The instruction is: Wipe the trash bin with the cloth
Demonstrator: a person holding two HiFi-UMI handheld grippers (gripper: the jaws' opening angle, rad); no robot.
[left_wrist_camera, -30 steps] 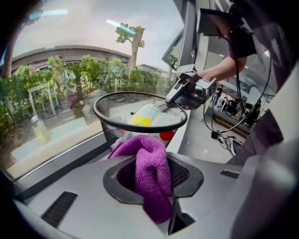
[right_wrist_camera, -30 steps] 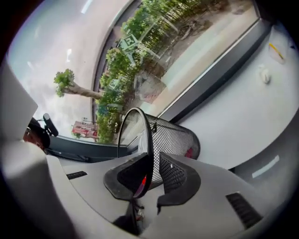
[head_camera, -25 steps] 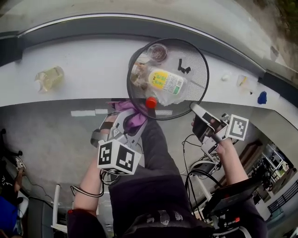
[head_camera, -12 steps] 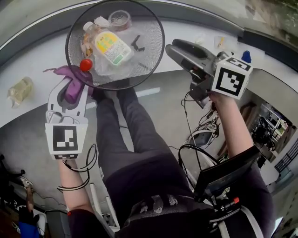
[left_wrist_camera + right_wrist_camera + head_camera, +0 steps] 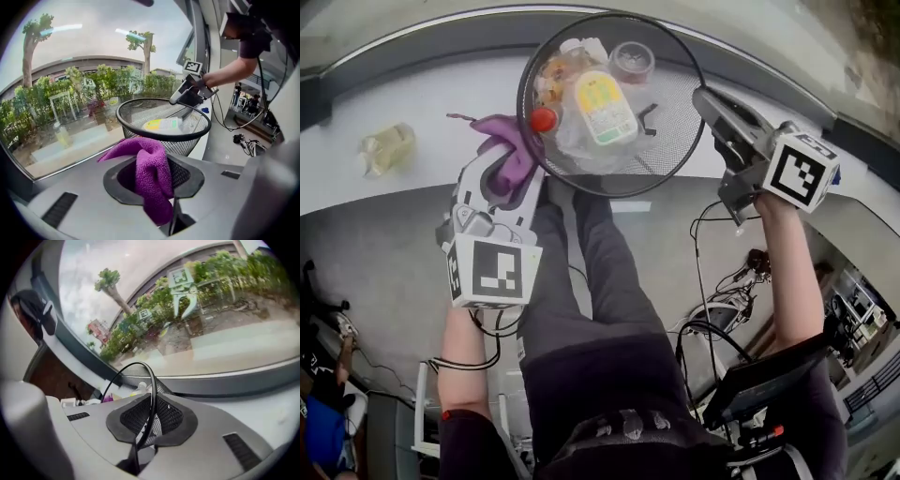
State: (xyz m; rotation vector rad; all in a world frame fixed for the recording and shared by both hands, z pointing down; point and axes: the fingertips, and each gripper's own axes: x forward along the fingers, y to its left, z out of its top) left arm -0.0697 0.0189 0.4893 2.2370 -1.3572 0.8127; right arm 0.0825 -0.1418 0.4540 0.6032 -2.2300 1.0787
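Observation:
A black mesh trash bin (image 5: 680,112) stands on the white ledge, holding a yellow-labelled bottle (image 5: 605,105) and other rubbish. My left gripper (image 5: 511,164) is shut on a purple cloth (image 5: 508,150), which rests against the bin's left outer wall. In the left gripper view the cloth (image 5: 150,173) hangs between the pads, just in front of the bin (image 5: 161,137). My right gripper (image 5: 708,98) is at the bin's right rim. Its jaws have just been closing, and the thin black rim (image 5: 151,390) and mesh wall now run between its pads (image 5: 173,416).
A clear plastic bottle (image 5: 386,150) lies on the ledge (image 5: 422,94) to the left, by the window. A person's legs (image 5: 600,281) reach under the bin. Cables (image 5: 712,319) and equipment lie on the floor to the right.
The right gripper has moved from beside the bin onto its right rim and closed there. The left gripper still holds the cloth at the bin's left side.

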